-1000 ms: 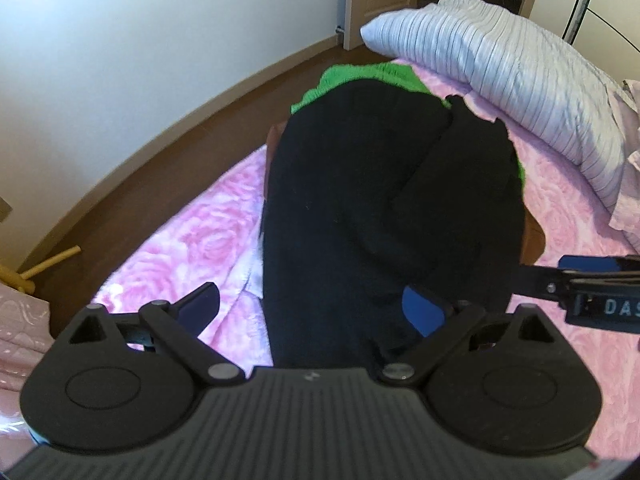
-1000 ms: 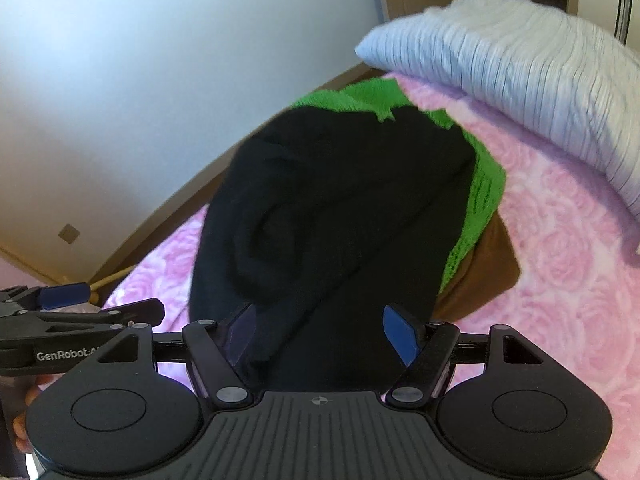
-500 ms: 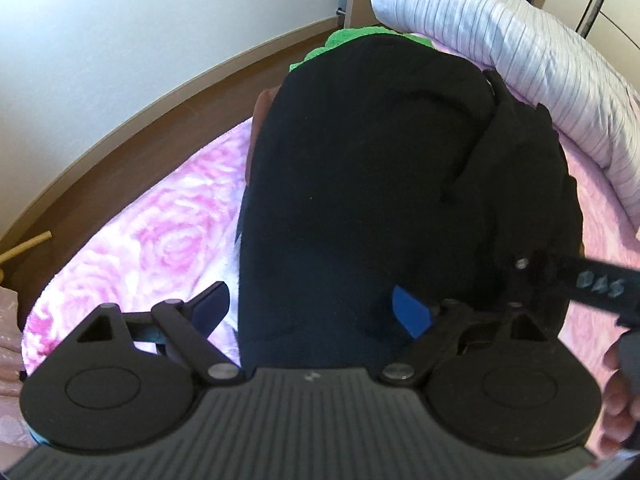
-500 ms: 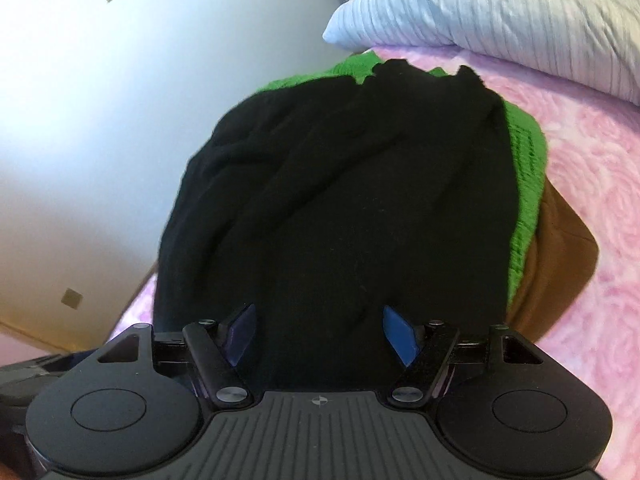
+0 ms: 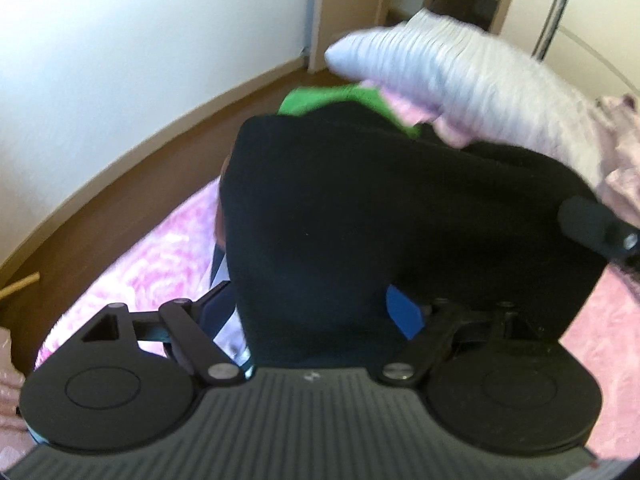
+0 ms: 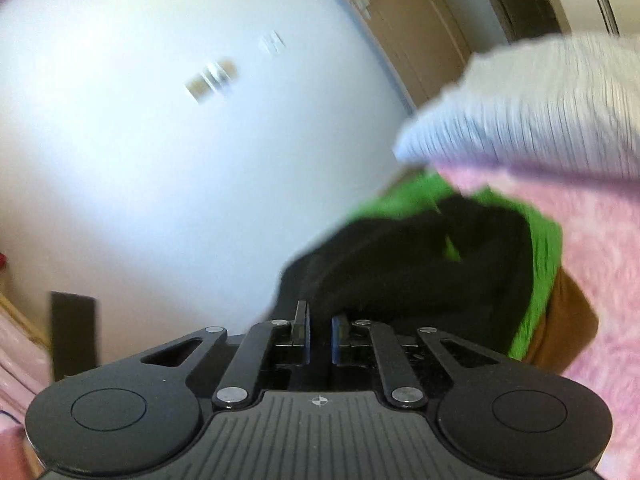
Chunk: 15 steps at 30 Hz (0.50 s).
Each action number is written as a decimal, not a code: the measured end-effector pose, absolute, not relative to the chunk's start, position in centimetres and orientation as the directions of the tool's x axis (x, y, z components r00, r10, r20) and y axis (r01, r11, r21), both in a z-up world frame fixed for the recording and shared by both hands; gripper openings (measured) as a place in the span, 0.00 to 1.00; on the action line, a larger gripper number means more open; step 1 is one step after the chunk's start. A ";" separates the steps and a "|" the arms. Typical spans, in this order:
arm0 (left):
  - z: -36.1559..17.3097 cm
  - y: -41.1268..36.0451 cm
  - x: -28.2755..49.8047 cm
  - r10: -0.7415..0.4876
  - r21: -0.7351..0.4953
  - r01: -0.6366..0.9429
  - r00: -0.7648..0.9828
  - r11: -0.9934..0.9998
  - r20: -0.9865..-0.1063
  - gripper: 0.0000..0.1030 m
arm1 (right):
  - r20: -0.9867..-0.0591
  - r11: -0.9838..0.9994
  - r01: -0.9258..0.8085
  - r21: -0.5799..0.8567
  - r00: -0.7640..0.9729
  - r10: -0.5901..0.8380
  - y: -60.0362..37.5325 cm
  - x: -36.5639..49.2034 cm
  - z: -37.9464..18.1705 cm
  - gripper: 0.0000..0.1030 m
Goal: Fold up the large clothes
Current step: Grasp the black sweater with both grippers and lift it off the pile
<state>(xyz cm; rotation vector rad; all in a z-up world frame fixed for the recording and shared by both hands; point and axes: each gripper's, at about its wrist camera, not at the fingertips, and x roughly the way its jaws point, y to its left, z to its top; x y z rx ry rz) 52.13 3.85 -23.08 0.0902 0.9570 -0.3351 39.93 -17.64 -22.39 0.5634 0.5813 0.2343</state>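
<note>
A large black garment lies bunched on a pile on the pink bed. Under it show a green garment and a brown one. My left gripper is open, its blue pads spread wide with the near edge of the black cloth lying between them. My right gripper is shut on the black garment, pinching a fold at its near left edge. In the left wrist view the right gripper shows at the garment's right side.
A white striped pillow lies behind the pile. Around the clothes spreads the pink rose-patterned blanket. Left of the bed are brown floor and a white wall. Both views are motion-blurred.
My right gripper has gone from open to shut on the black garment and tilted up toward the wall. The left gripper stays open; the black cloth has bunched wider to the right.
</note>
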 end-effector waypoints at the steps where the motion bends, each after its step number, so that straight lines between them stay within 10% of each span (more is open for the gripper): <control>1: -22.0 3.6 51.5 -0.252 -0.072 0.333 0.539 0.940 -0.804 0.78 | -0.421 0.820 -0.068 0.568 0.832 0.361 -17.8 39.1 -21.0 0.05; 15: -6.5 -3.9 34.6 -0.522 -0.088 0.613 0.578 0.785 -0.627 0.78 | -0.038 0.865 -0.036 0.500 0.997 0.063 -23.9 19.2 -2.4 0.04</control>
